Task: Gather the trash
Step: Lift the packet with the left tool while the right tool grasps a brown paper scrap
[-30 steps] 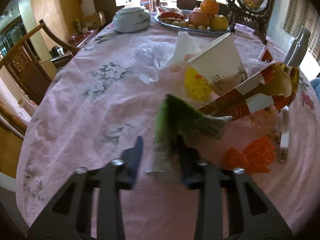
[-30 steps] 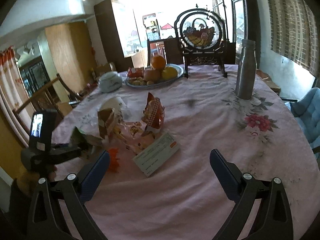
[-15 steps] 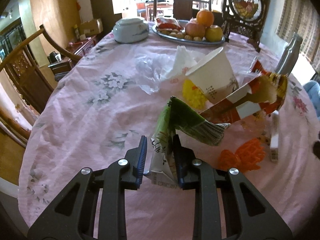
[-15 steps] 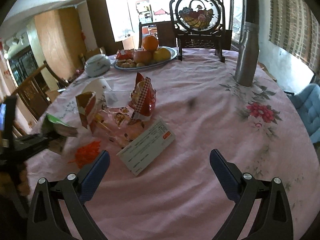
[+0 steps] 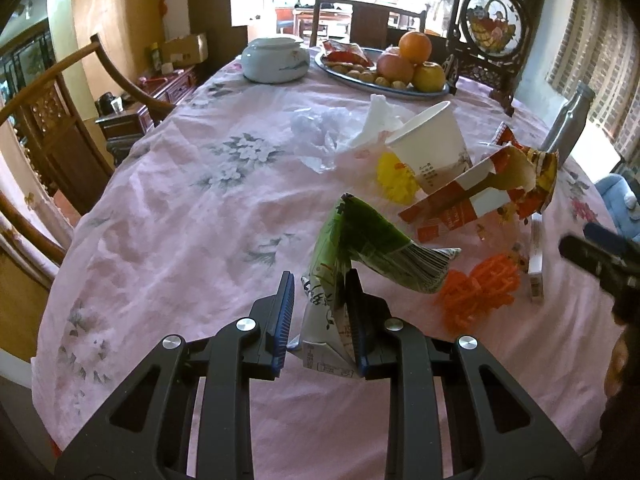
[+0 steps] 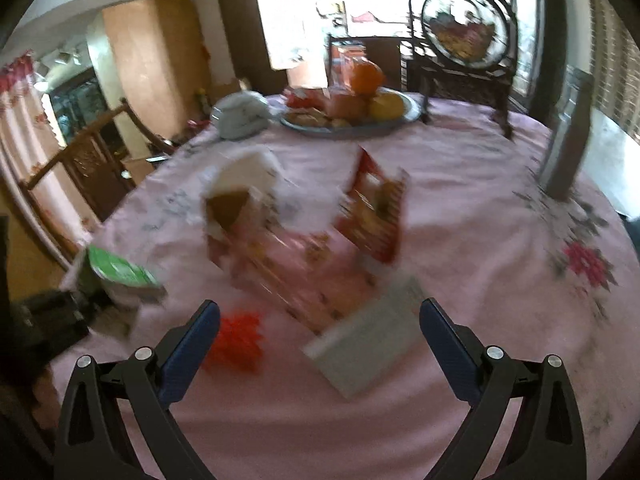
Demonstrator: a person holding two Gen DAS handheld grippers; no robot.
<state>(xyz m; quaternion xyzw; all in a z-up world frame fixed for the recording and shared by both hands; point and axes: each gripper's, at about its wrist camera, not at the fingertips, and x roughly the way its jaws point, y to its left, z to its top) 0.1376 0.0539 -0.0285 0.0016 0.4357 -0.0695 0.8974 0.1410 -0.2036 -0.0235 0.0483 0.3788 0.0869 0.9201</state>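
Left wrist view: your left gripper [image 5: 320, 312] has the green carton [image 5: 360, 248] between its jaws, lifted off the worktop [image 5: 180, 220], just before the paper cup [image 5: 428, 144]. Only one pad seems to press it, so it could slip. The cup's inside is hidden.

Right wrist view: your right gripper [image 6: 320, 340] is released, empty, over the flat white box [image 6: 364, 344]; motion blur risks a misjudged reach.

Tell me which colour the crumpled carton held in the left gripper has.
The crumpled carton is green above and white with dark print below, clearest in the left wrist view.
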